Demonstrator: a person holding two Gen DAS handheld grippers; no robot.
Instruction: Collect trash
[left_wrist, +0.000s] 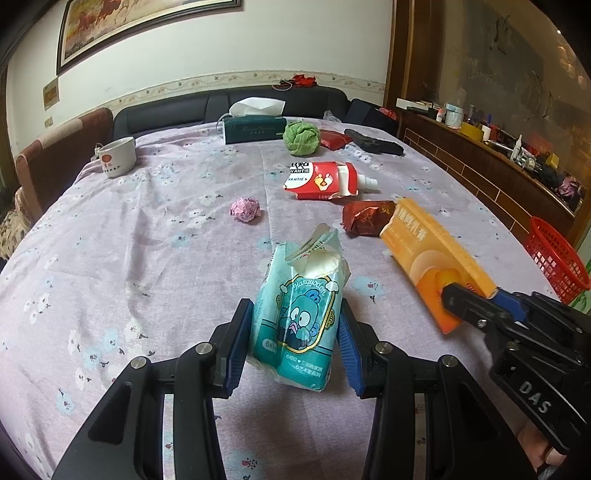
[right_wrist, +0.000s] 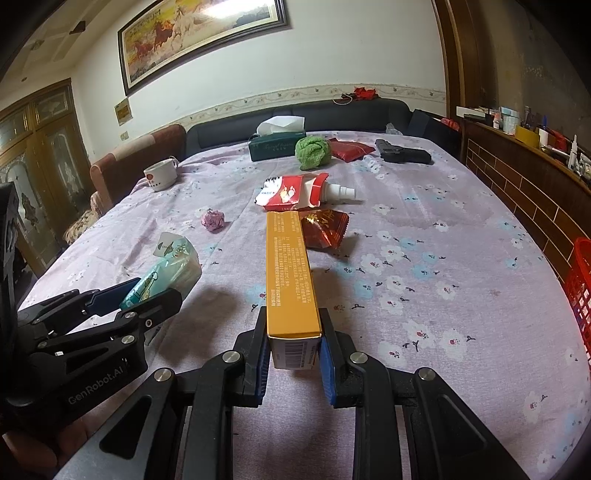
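My left gripper (left_wrist: 293, 332) is shut on a teal cartoon tissue pack (left_wrist: 299, 317), its top torn open; it also shows in the right wrist view (right_wrist: 162, 277). My right gripper (right_wrist: 293, 343) is shut on the near end of a long orange carton (right_wrist: 290, 273) and holds it above the table; the carton also shows in the left wrist view (left_wrist: 436, 258). On the cloth lie a pink crumpled paper ball (left_wrist: 245, 209), a dark red foil wrapper (left_wrist: 364, 218) and a torn red-and-white box with a white bottle (left_wrist: 325, 179).
A red plastic basket (left_wrist: 554, 254) stands beyond the table's right edge. At the far end are a green tissue box (left_wrist: 255, 127), a green cloth ball (left_wrist: 301, 138), another red wrapper (left_wrist: 334, 139), a black object (left_wrist: 373, 142) and a white cup (left_wrist: 116, 157).
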